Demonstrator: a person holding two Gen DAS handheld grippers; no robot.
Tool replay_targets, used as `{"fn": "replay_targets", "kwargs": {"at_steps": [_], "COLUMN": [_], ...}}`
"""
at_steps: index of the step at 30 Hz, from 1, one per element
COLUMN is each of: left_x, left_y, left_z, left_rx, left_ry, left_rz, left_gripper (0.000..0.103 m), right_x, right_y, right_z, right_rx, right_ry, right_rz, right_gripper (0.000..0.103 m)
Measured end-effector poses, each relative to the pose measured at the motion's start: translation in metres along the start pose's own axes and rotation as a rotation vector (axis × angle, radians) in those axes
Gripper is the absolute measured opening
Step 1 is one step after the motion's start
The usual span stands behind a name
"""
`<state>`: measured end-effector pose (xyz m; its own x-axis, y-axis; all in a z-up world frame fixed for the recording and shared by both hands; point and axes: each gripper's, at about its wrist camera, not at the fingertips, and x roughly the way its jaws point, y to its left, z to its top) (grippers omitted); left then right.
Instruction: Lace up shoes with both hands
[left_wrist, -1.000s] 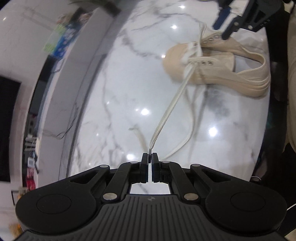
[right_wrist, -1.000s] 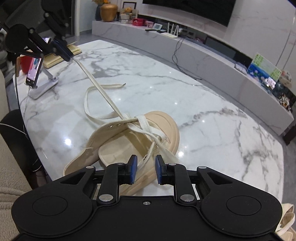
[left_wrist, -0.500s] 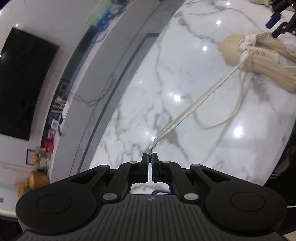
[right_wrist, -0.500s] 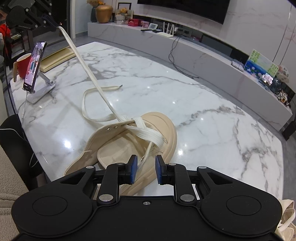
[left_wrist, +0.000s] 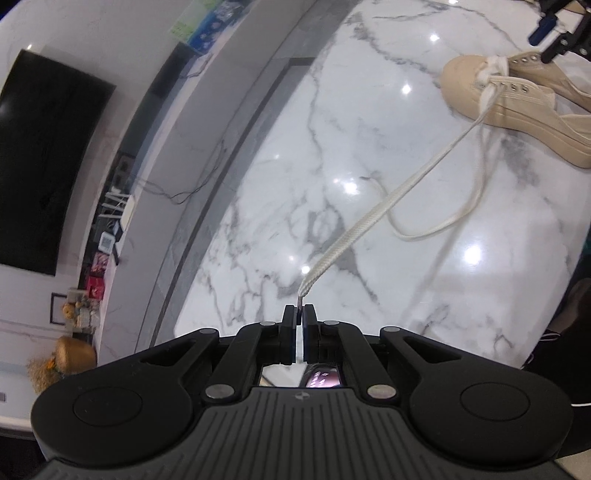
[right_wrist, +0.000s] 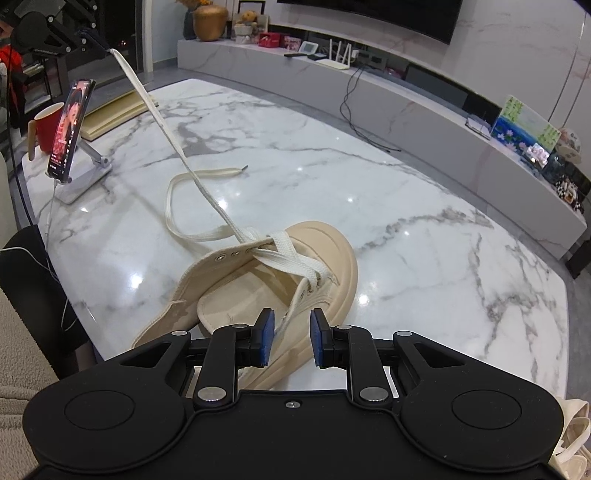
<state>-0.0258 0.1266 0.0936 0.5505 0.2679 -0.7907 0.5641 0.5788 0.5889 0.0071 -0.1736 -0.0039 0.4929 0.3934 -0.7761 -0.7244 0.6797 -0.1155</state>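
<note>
- Since a second ago our left gripper (left_wrist: 299, 312) has drawn back and up from the beige canvas platform shoe (right_wrist: 280, 280); the shoe now sits small at the upper right of the left wrist view.
- Left gripper is clenched on the tip of the flat cream shoelace (left_wrist: 373, 218).
- That lace runs taut and straight from the tip to the eyelets near the toe, its long axis slanting toward the shoe.
- Our right gripper (right_wrist: 291, 332) hangs just over the shoe's near eyelet row, jaws partly apart, grasping nothing.
- A lace strand passes between the blue pads (right_wrist: 267, 341), untouched.
- The loose lace end (right_wrist: 207, 177) loops on the white marble table (right_wrist: 424, 240) beyond the shoe.
- We judge the right hand nearer the eyelets; the next threading likely falls there.
</note>
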Motion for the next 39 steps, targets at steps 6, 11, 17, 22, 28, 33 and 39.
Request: {"fn": "replay_targets", "kwargs": {"at_steps": [6,11,17,22,28,33,39], "left_x": [0.013,0.036,0.073,0.103,0.129,0.135,0.140], "left_y": [-0.020,-0.046,-0.081,-0.097,-0.087,-0.070,-0.031], "left_z": [0.010,0.021,0.031,0.025,0.017,0.022,0.041], "left_rx": [0.037,0.073,0.094,0.114,0.042,-0.024,-0.248], "left_ry": [-0.040,-0.051,-0.023,0.049,0.126,0.124,0.096], "left_rz": [-0.070,-0.151,-0.255,-0.287,-0.228,-0.193,-0.220], "left_gripper": [0.002,0.002,0.003,0.004,0.005,0.033,0.041], "right_x": [0.004,0.005,0.007,0.008,0.011,0.014,0.018], "right_y": [0.003,0.002,-0.002,-0.005,-0.003,-0.005,-0.009], "right_z": [0.002,0.002,0.002,0.003,0.004,0.004,0.004], "right_rx": [-0.006,0.009,0.039,0.049,0.050,0.060,0.072], "right_ry": [0.014,0.018,0.018,0.018,0.017,0.019,0.025], "right_rz": [-0.005,0.000,0.012,0.014,0.030,0.034,0.035], "right_gripper": [0.019,0.019,0.019,0.019,0.019,0.019,0.020]}}
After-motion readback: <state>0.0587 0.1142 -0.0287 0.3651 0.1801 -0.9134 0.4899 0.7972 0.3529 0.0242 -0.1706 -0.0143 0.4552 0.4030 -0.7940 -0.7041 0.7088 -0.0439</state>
